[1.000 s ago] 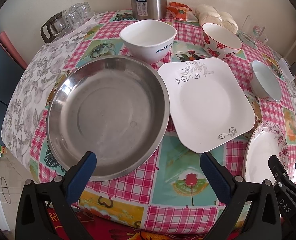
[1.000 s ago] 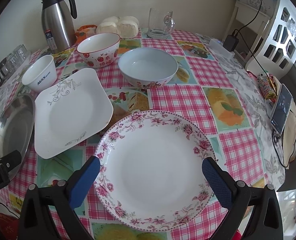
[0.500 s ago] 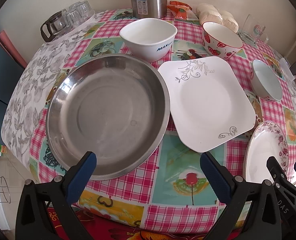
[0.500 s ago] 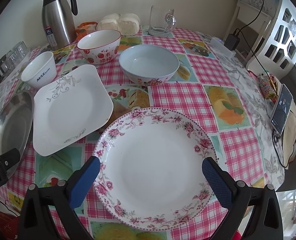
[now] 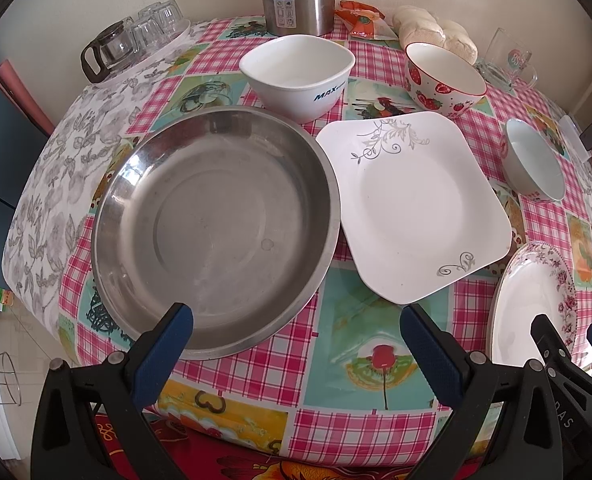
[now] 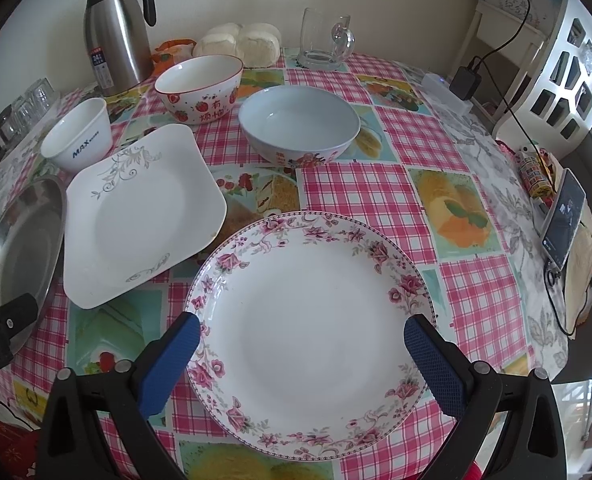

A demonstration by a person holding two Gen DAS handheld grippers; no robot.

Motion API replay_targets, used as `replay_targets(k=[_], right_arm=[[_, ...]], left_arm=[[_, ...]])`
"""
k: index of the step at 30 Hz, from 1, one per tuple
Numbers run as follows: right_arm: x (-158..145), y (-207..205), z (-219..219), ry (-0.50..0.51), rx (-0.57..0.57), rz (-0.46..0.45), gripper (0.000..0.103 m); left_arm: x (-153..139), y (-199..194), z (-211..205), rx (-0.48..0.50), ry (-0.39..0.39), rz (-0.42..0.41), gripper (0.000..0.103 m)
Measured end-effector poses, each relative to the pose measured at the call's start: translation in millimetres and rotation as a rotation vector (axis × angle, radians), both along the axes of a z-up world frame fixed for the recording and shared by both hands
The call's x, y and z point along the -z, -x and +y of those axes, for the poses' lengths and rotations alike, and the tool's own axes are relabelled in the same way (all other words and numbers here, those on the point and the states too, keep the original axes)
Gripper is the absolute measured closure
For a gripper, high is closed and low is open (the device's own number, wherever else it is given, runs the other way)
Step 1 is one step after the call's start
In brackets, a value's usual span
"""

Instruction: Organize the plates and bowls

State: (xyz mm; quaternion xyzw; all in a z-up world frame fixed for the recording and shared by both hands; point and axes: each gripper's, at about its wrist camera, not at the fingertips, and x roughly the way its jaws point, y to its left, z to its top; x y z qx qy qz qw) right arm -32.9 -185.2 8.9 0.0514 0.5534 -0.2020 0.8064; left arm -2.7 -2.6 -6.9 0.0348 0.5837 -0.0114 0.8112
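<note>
I hold both tongs spread and empty at the desk's (image 6: 379,196) near edge, left tongs (image 5: 296,326) over the steel pan's (image 5: 216,232) rim, right tongs (image 6: 301,330) straddling the flat floral plate (image 6: 311,336).

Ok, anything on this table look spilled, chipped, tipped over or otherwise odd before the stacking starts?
Nothing stands out. The round steel pan, white square plate, floral-rimmed round plate and the three bowls all sit upright, empty and apparently unchipped on the checked tablecloth. Both hand-held grippers are open and hold nothing.
</note>
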Motion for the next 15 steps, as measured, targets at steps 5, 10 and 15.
replay_targets(k=[5, 10, 15], right_arm=[[1.1, 0.0, 0.5, 0.001, -0.001, 0.006, 0.0], [2.1, -0.6, 0.5, 0.002, -0.001, 0.012, 0.0], [3.1, -1.3, 2.5, 0.007, -0.004, 0.016, 0.0]], left_arm=[[0.3, 0.0, -0.1, 0.0, 0.0, 0.001, 0.0], [0.4, 0.2, 0.0, 0.0, 0.0, 0.001, 0.0], [0.6, 0.4, 0.2, -0.001, 0.0, 0.002, 0.0]])
